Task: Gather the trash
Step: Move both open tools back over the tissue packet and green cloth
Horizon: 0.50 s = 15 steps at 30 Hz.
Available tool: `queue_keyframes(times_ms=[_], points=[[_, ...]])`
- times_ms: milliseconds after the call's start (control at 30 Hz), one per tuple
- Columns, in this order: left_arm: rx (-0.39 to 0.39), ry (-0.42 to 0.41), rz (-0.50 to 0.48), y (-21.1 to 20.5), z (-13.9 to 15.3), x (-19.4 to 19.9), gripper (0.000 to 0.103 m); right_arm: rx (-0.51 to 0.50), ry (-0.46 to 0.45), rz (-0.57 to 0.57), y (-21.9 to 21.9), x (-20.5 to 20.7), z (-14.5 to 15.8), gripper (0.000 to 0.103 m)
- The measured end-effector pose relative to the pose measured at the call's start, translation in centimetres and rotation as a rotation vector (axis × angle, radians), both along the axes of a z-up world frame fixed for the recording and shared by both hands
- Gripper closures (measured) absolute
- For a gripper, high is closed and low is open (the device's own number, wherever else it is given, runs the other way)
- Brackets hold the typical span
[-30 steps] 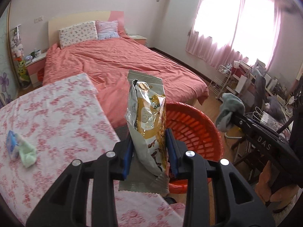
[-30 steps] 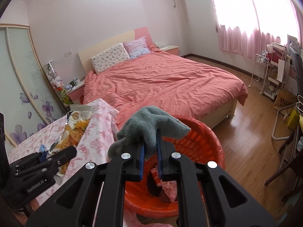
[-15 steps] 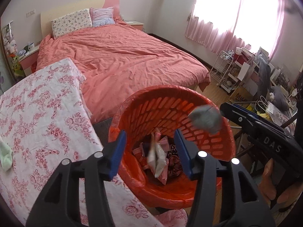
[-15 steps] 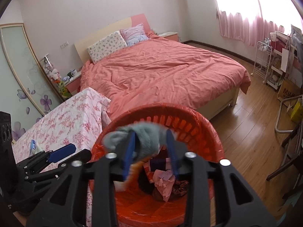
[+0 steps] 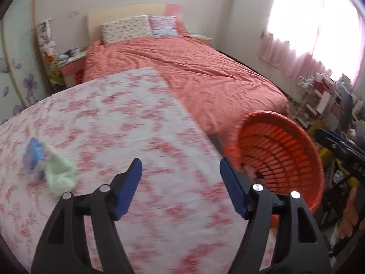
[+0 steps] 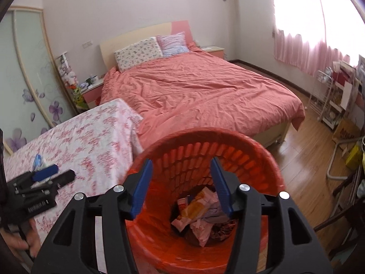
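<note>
An orange slatted basket (image 6: 269,159) stands on the floor beside the table and holds wrappers and crumpled trash (image 6: 200,212). My right gripper (image 6: 181,175) hangs over the basket's mouth, its jaws opening with nothing between them. My left gripper (image 5: 180,171) is over the floral tablecloth (image 5: 109,118), its jaws opening and empty. On the cloth to its left lie a pale green rag (image 5: 60,174) and a blue-and-white packet (image 5: 34,157). The basket (image 5: 285,150) shows at the right of the left wrist view. The left gripper (image 6: 54,173) appears at the left edge of the right wrist view.
A bed with a salmon cover (image 6: 200,91) fills the room behind the table and basket. A cluttered desk and wire rack (image 5: 319,96) stand at the right under pink curtains. Wooden floor (image 6: 303,150) lies right of the basket. A hand (image 6: 25,242) holds the left gripper.
The left gripper let the snack bag drop into the basket and swung left over the table. The right gripper opened and released the grey cloth into the basket.
</note>
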<state>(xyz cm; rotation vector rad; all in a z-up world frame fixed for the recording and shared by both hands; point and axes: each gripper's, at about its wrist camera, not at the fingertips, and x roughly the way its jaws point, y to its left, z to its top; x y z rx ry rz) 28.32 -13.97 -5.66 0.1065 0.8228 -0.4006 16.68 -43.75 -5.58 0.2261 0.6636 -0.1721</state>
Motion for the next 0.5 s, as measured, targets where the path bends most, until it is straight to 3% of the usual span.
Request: queue_keyframes(times_ms=[333, 500], points=[[0.069, -0.041, 0.378, 15.6, -0.9, 3.6, 0.02, -0.034, 0.051, 0.121, 7.1, 1.9, -2.1, 0.048], [0.016, -0.01, 0.473, 19.5, -1.6, 5.8, 0.017, -0.058, 0.075, 0.185, 10.9, 2.8, -3.2, 0.045]])
